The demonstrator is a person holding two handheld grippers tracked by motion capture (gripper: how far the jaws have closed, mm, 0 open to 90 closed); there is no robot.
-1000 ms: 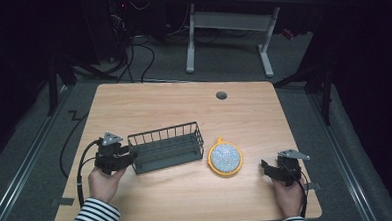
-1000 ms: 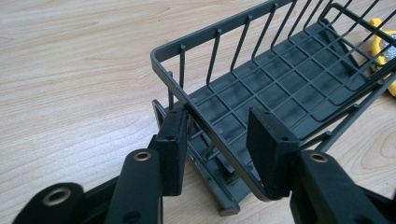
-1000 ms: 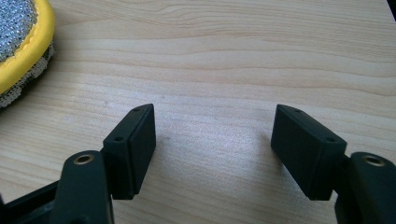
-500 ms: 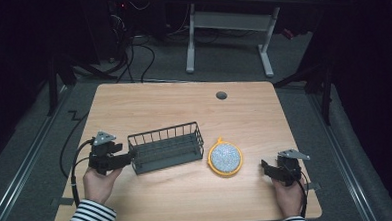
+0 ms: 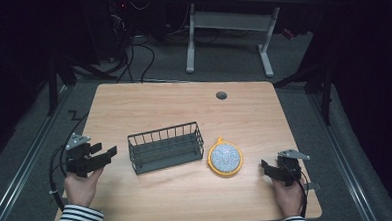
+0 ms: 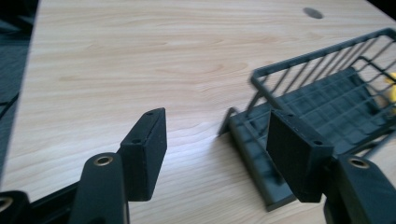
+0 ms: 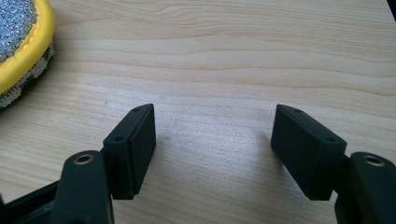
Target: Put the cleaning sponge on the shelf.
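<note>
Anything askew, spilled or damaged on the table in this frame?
Nothing stands out. The wire basket sits upright and empty, slightly angled to the table edge; the yellow-rimmed scrubber lies flat beside it. Both grippers, left and right, are open.

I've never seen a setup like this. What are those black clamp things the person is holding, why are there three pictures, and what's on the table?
There is no robot here: a person holds a hand tool with two black fingers in each hand. One picture comes from a camera fixed above the table; the other two come from cameras riding on the tools, looking along their fingers. In the overhead picture, the left gripper is beside a dark wire basket, and the right gripper is near the table's right edge. Between basket and right gripper lies a round scrubbing pad, silvery with a yellow rim. Both grippers are open and hold nothing.
</note>
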